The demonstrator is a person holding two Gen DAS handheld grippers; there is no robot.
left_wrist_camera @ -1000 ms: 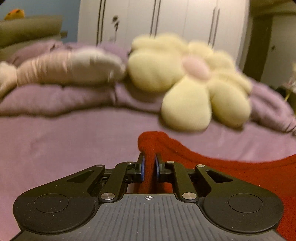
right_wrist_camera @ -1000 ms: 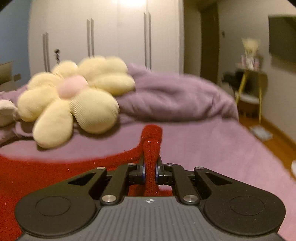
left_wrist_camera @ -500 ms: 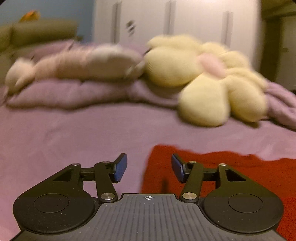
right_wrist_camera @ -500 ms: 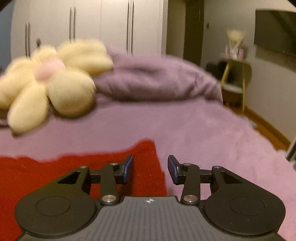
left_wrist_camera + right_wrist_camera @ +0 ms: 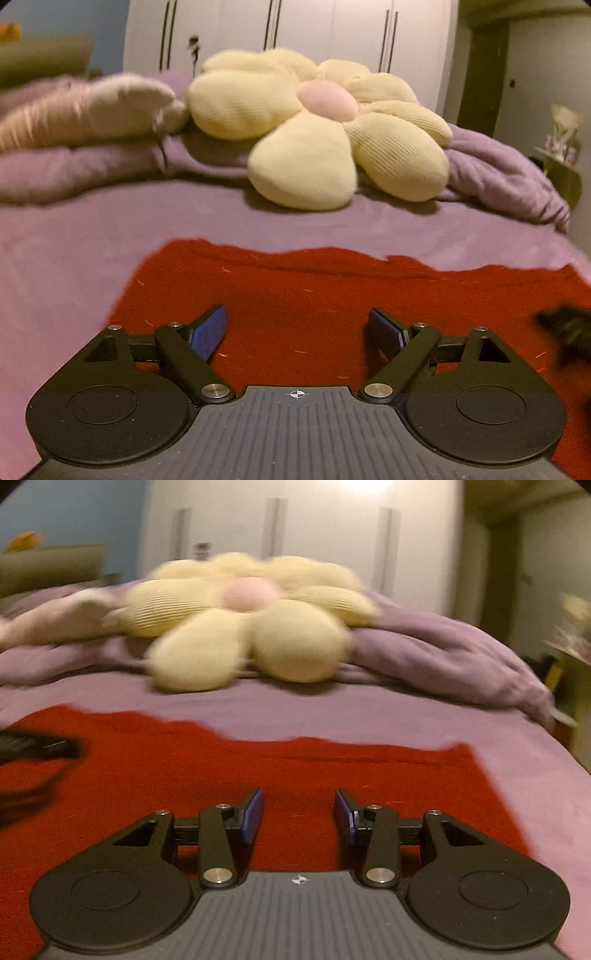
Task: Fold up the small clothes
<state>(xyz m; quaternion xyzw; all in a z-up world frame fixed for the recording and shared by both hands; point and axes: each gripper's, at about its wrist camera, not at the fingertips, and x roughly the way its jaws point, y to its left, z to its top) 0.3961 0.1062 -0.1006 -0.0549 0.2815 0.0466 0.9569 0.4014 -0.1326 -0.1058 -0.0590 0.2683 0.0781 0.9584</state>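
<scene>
The garment (image 5: pixel 314 295) is plain deep red, lying on a lilac bedspread (image 5: pixel 92 236). The flower cushion (image 5: pixel 317 129) has pale yellow ribbed petals (with a soft pink centre). Both grippers carry blue pads (image 5: pixel 208 332) on black arms.

**A bedroom at home**

A bed (image 5: pixel 110 229) with a purple cover fills both views. A yellow flower-shaped cushion (image 5: pixel 317 129) lies at its far end beside a bunched purple duvet (image 5: pixel 509 177). White wardrobe doors (image 5: pixel 314 29) with long handles line the wall behind.
</scene>
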